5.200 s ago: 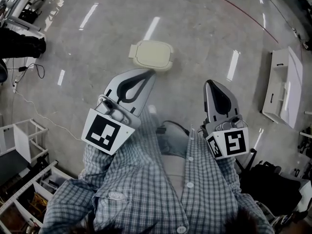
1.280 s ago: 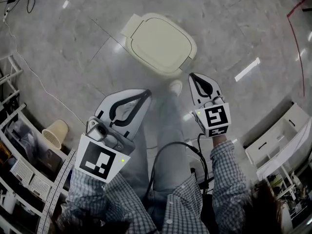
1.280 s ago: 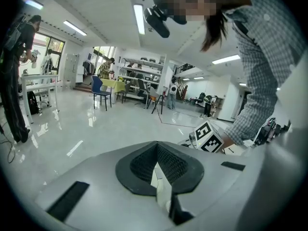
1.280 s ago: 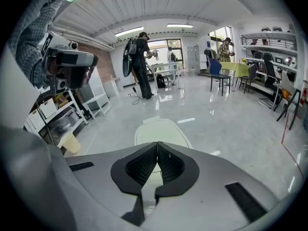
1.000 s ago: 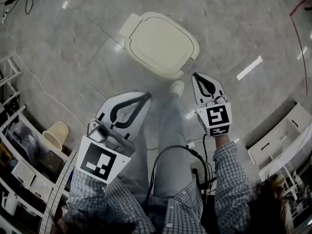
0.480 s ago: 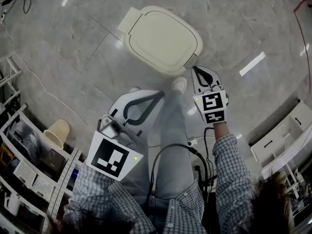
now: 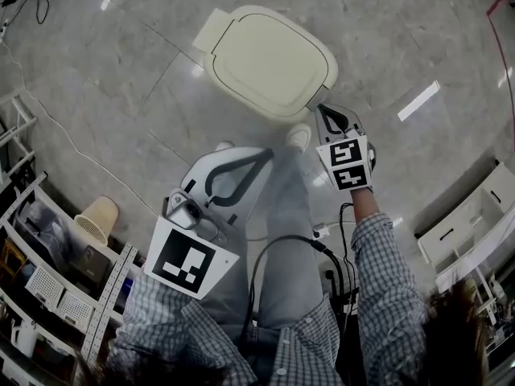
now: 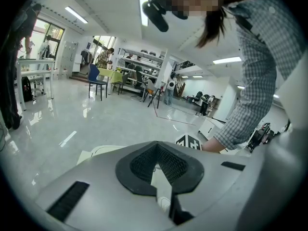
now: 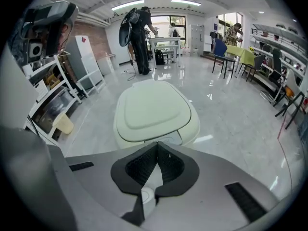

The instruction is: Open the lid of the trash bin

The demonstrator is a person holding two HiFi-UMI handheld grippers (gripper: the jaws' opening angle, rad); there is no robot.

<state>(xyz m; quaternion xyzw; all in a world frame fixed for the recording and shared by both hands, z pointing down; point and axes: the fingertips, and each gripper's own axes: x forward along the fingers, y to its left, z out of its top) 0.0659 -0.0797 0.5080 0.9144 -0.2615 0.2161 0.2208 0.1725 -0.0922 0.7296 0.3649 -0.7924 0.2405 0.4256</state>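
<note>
A cream trash bin (image 7: 269, 59) stands on the floor with its lid (image 9: 148, 109) down. In the right gripper view, a small front tab (image 9: 169, 137) of the bin lies just past the jaw tips. My right gripper (image 7: 323, 109) is shut and empty, its tip right at the bin's near right edge. The left gripper (image 7: 269, 153) is also shut and empty, held back over the person's legs, well short of the bin. From the left gripper view only a strip of the bin (image 8: 98, 151) shows above the jaws, beside the right gripper's marker cube (image 8: 195, 141).
The person's shoe (image 7: 299, 136) stands close to the bin's front. A small beige basket (image 7: 96, 215) and wire shelves (image 7: 40, 288) are at the left, with a cable (image 7: 84, 155) across the floor. A white cabinet (image 7: 471, 219) sits right. People (image 9: 138, 32) stand far behind the bin.
The person has walked up to the bin, which now fills the upper view. In the last second the right gripper went forward to the bin's near edge; the left gripper hardly moved.
</note>
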